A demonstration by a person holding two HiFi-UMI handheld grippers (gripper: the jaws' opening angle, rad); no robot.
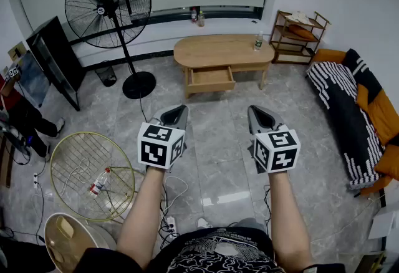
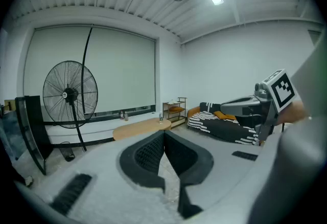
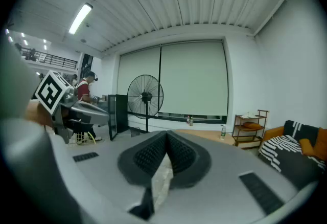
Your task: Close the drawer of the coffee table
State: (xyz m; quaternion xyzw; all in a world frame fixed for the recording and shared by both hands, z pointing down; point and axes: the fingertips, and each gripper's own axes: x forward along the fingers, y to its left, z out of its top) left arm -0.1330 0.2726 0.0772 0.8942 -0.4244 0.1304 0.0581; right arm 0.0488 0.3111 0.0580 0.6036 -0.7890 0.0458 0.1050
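It looks like a living room. There is a wooden coffee table [image 1: 221, 50], a sofa [image 1: 377, 113] and a standing fan [image 1: 109, 4].

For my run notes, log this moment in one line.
drawer: open | coffee table: ahead, untouched | left gripper: shut, empty | right gripper: shut, empty

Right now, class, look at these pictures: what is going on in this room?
A person stands with a gripper in each hand. The left gripper and the right gripper are both shut and empty, held out toward the wooden coffee table across the room. Its drawer hangs open, and neither gripper is near it, so the closing has not yet begun.
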